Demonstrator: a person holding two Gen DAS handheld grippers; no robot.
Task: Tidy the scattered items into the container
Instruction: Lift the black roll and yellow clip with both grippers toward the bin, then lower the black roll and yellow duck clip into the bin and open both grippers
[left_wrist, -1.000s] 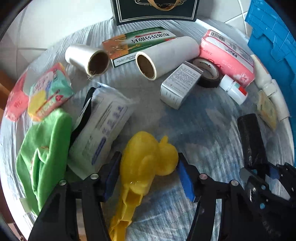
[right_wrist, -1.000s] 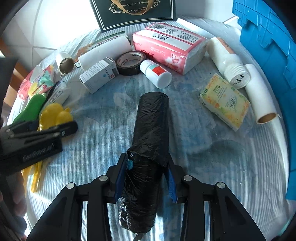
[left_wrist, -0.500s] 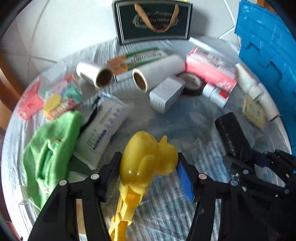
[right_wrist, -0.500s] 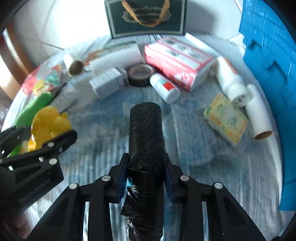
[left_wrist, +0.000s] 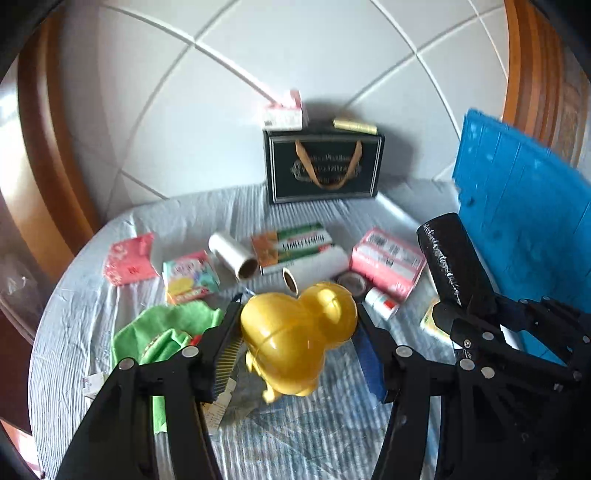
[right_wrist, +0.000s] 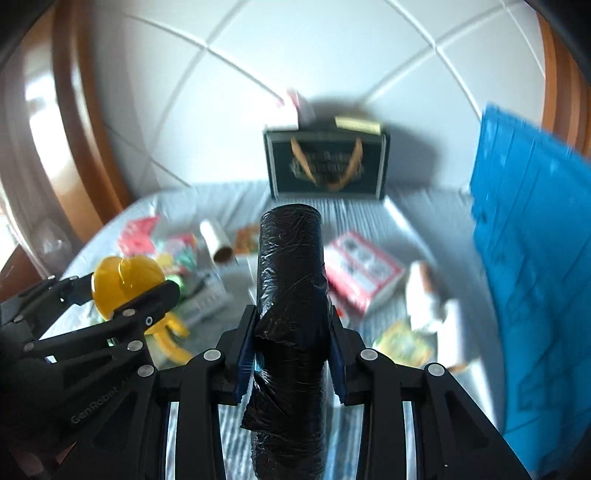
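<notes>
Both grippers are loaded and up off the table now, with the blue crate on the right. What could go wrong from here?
1. The left gripper pinches the yellow duck toy on its smooth, rounded body; it may slip or twist out.
2. The right gripper clamps the black bag roll near one end, so the long free end could sag or hit the blue crate wall.
3. The grippers are close together and could collide.

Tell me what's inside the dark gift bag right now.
A pink-and-white box and a gold-coloured item stick out of the dark gift bag; its walls hide anything deeper.
</notes>
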